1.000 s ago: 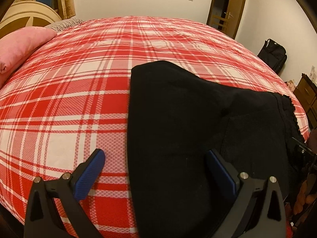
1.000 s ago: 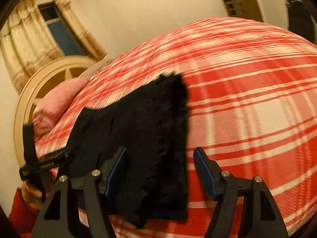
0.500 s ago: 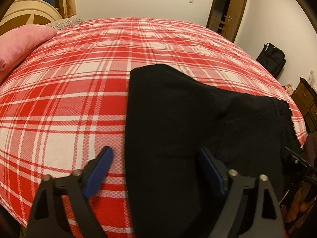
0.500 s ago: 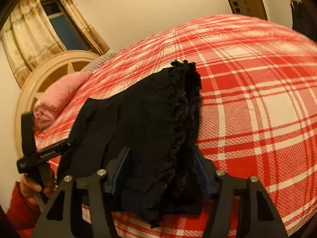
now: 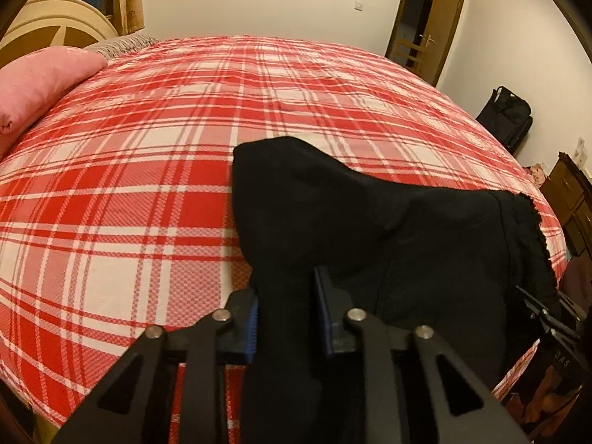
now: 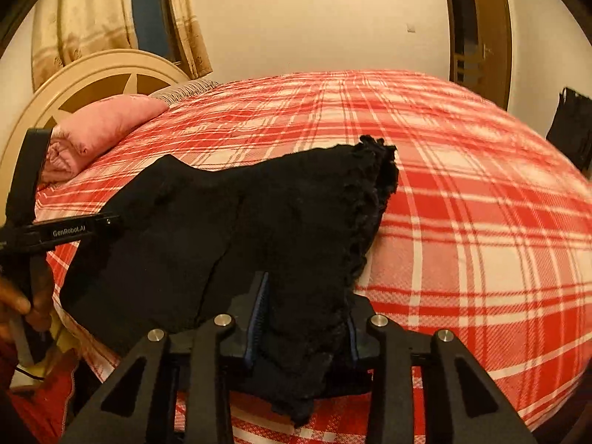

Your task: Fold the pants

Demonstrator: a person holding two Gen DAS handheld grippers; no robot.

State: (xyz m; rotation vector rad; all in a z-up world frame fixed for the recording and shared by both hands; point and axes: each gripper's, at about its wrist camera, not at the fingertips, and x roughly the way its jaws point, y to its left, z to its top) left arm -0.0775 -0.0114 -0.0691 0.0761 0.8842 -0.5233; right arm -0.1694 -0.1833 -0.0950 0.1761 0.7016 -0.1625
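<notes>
Black pants (image 5: 370, 222) lie folded on the near edge of a red plaid bed (image 5: 148, 185). My left gripper (image 5: 286, 314) is shut on the near left edge of the pants. My right gripper (image 6: 303, 325) is shut on the near right end of the pants (image 6: 259, 222), by the lace-trimmed edge. The left gripper's body (image 6: 66, 229) shows at the left of the right wrist view. The right gripper's body (image 5: 551, 329) shows at the right of the left wrist view.
A pink pillow (image 5: 33, 81) and a cream headboard (image 6: 92, 81) are at the far left. A wooden door (image 5: 429, 22), a black bag (image 5: 507, 118) and a brown dresser (image 5: 569, 199) stand to the right of the bed.
Both grippers moved forward over the pants' near edge and closed on the fabric; they were open a second ago.
</notes>
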